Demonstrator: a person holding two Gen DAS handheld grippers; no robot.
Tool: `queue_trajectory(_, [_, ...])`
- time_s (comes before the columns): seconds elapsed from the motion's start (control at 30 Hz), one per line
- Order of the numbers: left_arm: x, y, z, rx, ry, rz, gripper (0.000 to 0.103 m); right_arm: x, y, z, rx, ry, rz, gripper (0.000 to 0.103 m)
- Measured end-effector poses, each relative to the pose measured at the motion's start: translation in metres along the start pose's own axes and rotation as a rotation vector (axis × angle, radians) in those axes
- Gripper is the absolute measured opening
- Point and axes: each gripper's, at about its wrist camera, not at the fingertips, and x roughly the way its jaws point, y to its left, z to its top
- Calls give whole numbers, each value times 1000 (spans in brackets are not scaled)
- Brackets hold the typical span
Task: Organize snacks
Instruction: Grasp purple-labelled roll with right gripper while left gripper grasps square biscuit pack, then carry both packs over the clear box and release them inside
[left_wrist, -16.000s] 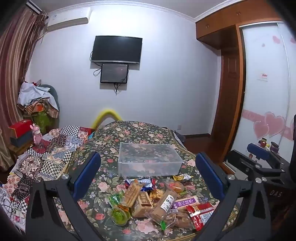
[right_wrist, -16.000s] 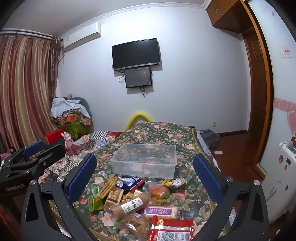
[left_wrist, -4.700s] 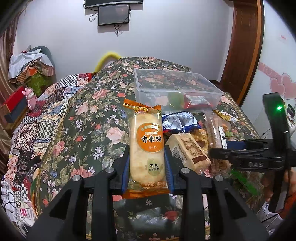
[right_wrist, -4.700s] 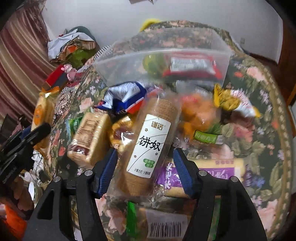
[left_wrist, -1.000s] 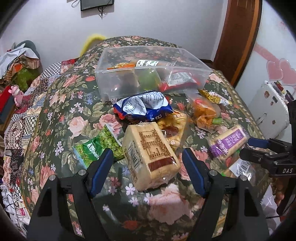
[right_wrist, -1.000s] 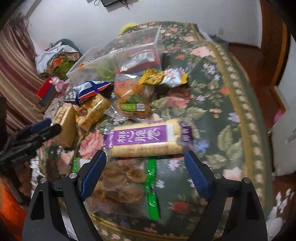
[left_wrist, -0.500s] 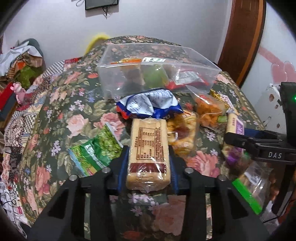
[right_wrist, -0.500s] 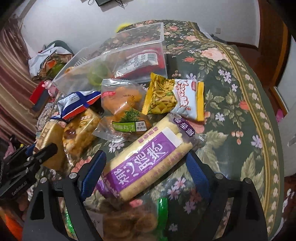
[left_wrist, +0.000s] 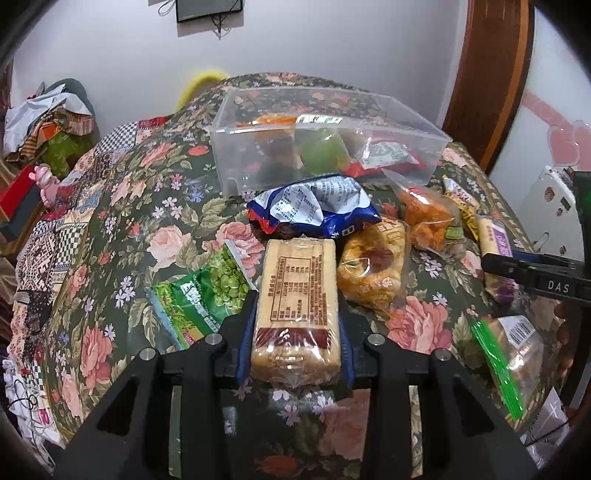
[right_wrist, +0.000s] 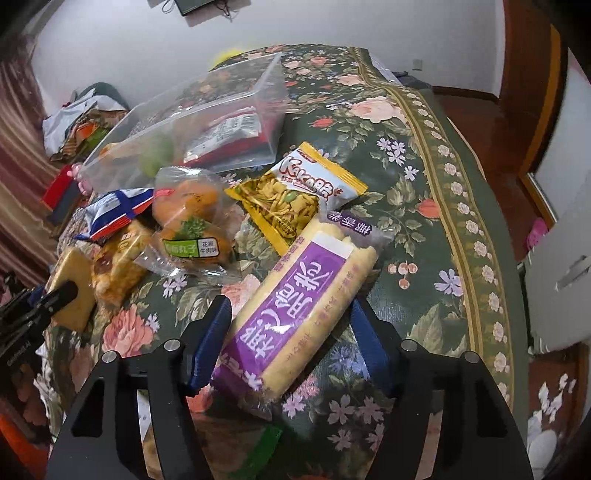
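When checked from the left wrist view, found the left hand-held gripper (left_wrist: 295, 314) clenched on a beige rectangular biscuit pack in clear film (left_wrist: 299, 288), blue pads pressed against both long sides, jaws only just drawn in. Held the pack lengthwise, far end pointing to 12 o'clock, over the flower-patterned dark green cloth of the surface (left_wrist: 122, 229); cannot tell whether its underside touches the cloth.

Noted at 10 o'clock of the pack, just beside it, a green foil packet printed with peas (left_wrist: 207, 291). Noted at 12 o'clock, touching its far end, a crumpled blue-and-white foil bag (left_wrist: 314, 210). Recorded further toward 12 o'clock a clear plastic rectangular box (left_wrist: 236, 155), open-topped, containing a round green item (left_wrist: 321, 155) and a red packet (left_wrist: 384, 155), among others not identifiable.

Checked from the right wrist view: found the right hand-held gripper (right_wrist: 288, 310) set astride a long cream roll pack with a purple label (right_wrist: 314, 280), jaws just been closing, the pack lying between them and slanted toward 1 o'clock. Cannot tell whether the pads press on it. Noted at 12 o'clock of that pack, touching its far end, a yellow-and-white snack packet (right_wrist: 291, 195), and at 10 o'clock a clear bag of orange pieces (right_wrist: 188, 218).
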Motion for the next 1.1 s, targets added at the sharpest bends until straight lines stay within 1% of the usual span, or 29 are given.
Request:
queue_trajectory(0.07, [6, 0, 0, -10, 14, -4, 38, 4, 5, 0, -6, -5, -20, 68])
queue_trajectory(0.13, [10, 1, 0, -15, 16, -6, 37, 7, 9, 0, -22, -17, -41, 67])
queue_trajectory(0.17, [9, 1, 0, -15, 11, -8, 37, 8, 10, -1, -31, -25, -54, 65])
queue_trajectory(0.23, [6, 1, -1, -3, 3, -9, 36, 6, 8, -1, -37, -32, -61, 56])
queue_trajectory(0.27, [4, 0, -1, 3, -3, -12, 35, 3, 5, -2, -31, -35, -55, 54])
queue_trajectory(0.3, [0, 0, -1, 10, -10, -12, 35, 1, 3, -2, -23, -37, -49, 48])
queue_trajectory(0.33, [-3, 0, -1, 14, -16, -10, 35, -1, -3, -1, -8, -34, -34, 45])
queue_trajectory(0.4, [-10, 1, 1, 14, -27, -19, 35, -4, -11, 0, 9, -27, -18, 43])
queue_trajectory(0.5, [-22, 4, 6, 0, -53, -37, 35, -12, -15, 0, 0, -39, -24, 43])
queue_trajectory(0.57, [-31, 6, 10, -5, -76, -41, 35, -19, -16, 1, 1, -51, -12, 43])
queue_trajectory(0.67, [-44, 10, 21, -21, -109, -58, 35, -34, -10, 5, -11, -92, -4, 43])
queue_trajectory(0.8, [-55, 12, 39, -25, -154, -59, 35, -53, 4, 21, -42, -159, 32, 43])
queue_trajectory(0.93, [-60, 12, 62, -26, -179, -72, 35, -66, 20, 41, -67, -218, 68, 43])
queue_trajectory(1.1, [-61, 8, 89, -19, -221, -71, 35, -71, 36, 67, -96, -274, 98, 43])
